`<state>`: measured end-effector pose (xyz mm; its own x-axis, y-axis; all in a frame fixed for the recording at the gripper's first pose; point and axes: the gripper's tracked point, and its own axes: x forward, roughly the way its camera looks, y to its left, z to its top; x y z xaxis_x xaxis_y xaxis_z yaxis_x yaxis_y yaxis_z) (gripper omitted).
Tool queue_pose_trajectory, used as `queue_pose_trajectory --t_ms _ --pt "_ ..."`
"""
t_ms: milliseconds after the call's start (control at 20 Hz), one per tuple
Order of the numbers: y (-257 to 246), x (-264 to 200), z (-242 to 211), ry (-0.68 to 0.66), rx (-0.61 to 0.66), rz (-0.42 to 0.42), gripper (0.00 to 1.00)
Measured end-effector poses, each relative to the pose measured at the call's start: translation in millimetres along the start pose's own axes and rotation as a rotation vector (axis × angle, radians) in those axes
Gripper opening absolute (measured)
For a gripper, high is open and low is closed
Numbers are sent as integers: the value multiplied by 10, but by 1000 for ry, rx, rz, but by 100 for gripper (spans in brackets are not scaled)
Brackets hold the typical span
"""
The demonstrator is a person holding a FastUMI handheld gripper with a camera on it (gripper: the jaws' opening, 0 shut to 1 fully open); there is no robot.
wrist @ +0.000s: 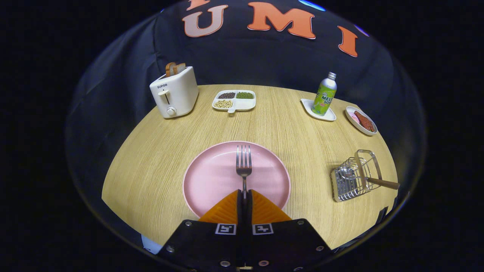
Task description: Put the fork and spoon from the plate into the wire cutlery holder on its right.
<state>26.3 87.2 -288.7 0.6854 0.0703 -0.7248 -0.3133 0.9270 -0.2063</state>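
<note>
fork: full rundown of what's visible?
The fork looks like plain polished metal, with four tines and a slim neck. It sits over the middle of the pink plate, tines pointing away from the claw. Its handle runs back between the two fingers, which are closed on it, hiding the rest of the handle. Whether it is lifted or resting on the plate cannot be told.
</note>
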Motion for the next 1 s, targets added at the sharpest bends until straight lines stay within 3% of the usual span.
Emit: queue_pose_trajectory --t_ms 400,650,1000 --pt "-984 -509 209 63 12 -37 1" --pt "-1594 -785 255 97 -59 -94 2" --pt "-2186 -947 26 268 -127 -107 2"
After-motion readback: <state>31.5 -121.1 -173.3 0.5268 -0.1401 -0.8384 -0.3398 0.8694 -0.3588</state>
